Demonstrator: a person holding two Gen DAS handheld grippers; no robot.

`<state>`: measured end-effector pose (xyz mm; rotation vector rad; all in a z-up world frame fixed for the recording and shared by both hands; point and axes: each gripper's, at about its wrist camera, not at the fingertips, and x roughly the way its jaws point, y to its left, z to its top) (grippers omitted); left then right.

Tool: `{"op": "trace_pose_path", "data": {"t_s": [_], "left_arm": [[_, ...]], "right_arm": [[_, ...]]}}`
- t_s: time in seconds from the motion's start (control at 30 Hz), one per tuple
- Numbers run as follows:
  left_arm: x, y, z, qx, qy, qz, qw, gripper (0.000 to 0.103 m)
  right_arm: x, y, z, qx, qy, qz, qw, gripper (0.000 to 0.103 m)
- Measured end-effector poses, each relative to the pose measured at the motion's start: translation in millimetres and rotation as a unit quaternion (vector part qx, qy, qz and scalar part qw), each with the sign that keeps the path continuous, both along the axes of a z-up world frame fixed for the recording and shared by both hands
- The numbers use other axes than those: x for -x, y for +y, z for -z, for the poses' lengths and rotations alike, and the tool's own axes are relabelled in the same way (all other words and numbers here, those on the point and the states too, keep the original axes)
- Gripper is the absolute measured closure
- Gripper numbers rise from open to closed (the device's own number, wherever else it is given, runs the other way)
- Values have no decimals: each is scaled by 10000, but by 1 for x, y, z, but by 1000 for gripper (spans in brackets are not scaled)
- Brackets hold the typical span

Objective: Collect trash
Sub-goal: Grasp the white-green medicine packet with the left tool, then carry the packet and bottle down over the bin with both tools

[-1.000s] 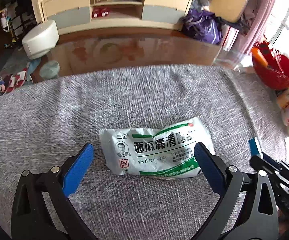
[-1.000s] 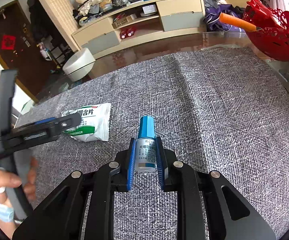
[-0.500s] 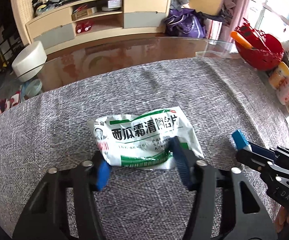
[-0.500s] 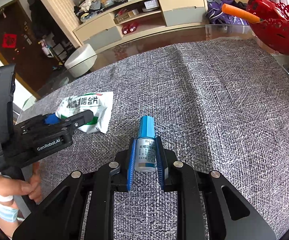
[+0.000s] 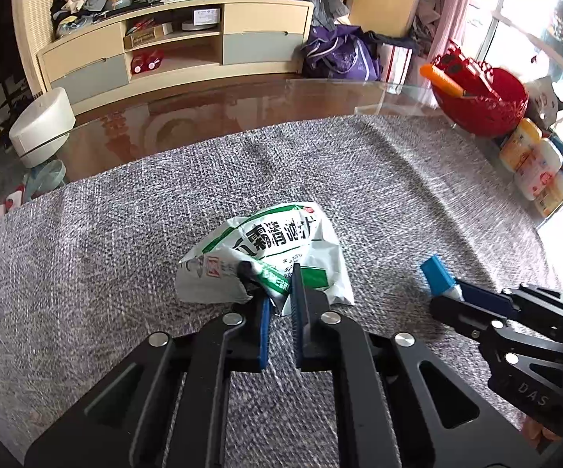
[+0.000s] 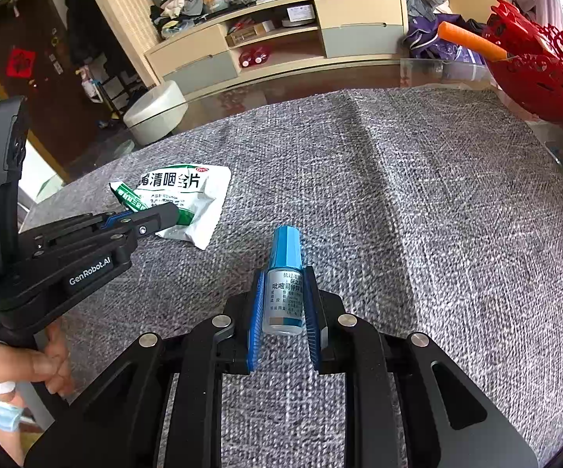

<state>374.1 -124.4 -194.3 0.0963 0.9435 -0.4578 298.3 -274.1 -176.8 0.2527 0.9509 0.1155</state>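
A big gray cloth [image 5: 379,179] covers the table. At its far right side stands a red basket [image 5: 484,105] with an orange stick [image 5: 439,80] in it, and yellow and white bottles [image 5: 531,163] stand next to the basket.

The left gripper [image 5: 279,292] is black with blue pads. Seen from the right wrist camera, its side reads "GenRobot.AI" in white letters. Its two fingers are squeezed together on the near edge of a white and green packet [image 5: 281,249]. The packet is crumpled and folded up where it is pinched. It has big black Chinese writing on it and a small red mark at one corner. Its far end is near the cloth, but it is not clear if it touches.

The right gripper [image 6: 281,292] is closed on a small bottle [image 6: 284,296]. The bottle has a blue cap [image 6: 286,247] that points away from the camera and a white label with small Chinese writing. It sits just above the cloth, to the right of the packet.
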Motion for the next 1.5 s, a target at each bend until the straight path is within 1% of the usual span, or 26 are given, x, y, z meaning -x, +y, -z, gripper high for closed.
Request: {"op": "trace_pose_path", "data": {"t_s": [0.07, 0.2, 0.3, 0.37, 0.5, 0.6, 0.7, 0.83, 0.93, 1.03, 1.27, 1.4, 1.5], "left_arm": [[5, 1, -6, 31, -27, -18, 10000, 97], [29, 9, -30, 69, -170, -51, 9998, 98], [51, 17, -52, 158, -296, -106, 9994, 98], [69, 22, -67, 200, -401, -130, 9989, 98], [119, 32, -95, 267, -578, -142, 9979, 98], [159, 42, -108, 332, -642, -189, 9972, 98], [193, 47, -113, 303, -664, -209, 9971, 98], [244, 61, -116, 338, -708, -264, 9966, 98], [274, 68, -113, 348, -699, -285, 9965, 98], [298, 76, -101, 335, -593, -302, 9972, 98], [335, 96, -57, 435, -42, -519, 9977, 97], [350, 98, -35, 435, 195, -540, 9974, 97], [360, 97, -13, 405, 453, -502, 9969, 97]], "right_arm": [[4, -1, -6, -3, -54, 5, 10000, 83], [17, -3, -27, -3, -242, -13, 9997, 83], [34, -3, -45, -70, -395, 4, 9992, 83], [53, -1, -58, -98, -498, -2, 9987, 83], [86, 4, -76, -65, -588, -40, 9982, 83], [114, 9, -87, 62, -647, -73, 9979, 83], [144, 18, -98, 186, -713, -108, 9972, 83], [176, 30, -102, 312, -763, -240, 9963, 83], [200, 40, -100, 403, -749, -363, 9957, 83], [216, 49, -94, 448, -679, -459, 9956, 83], [244, 64, -69, 486, -391, -647, 9960, 83], [256, 71, -48, 381, -165, -727, 9965, 83], [264, 79, -23, 222, 138, -841, 9961, 83]]}}
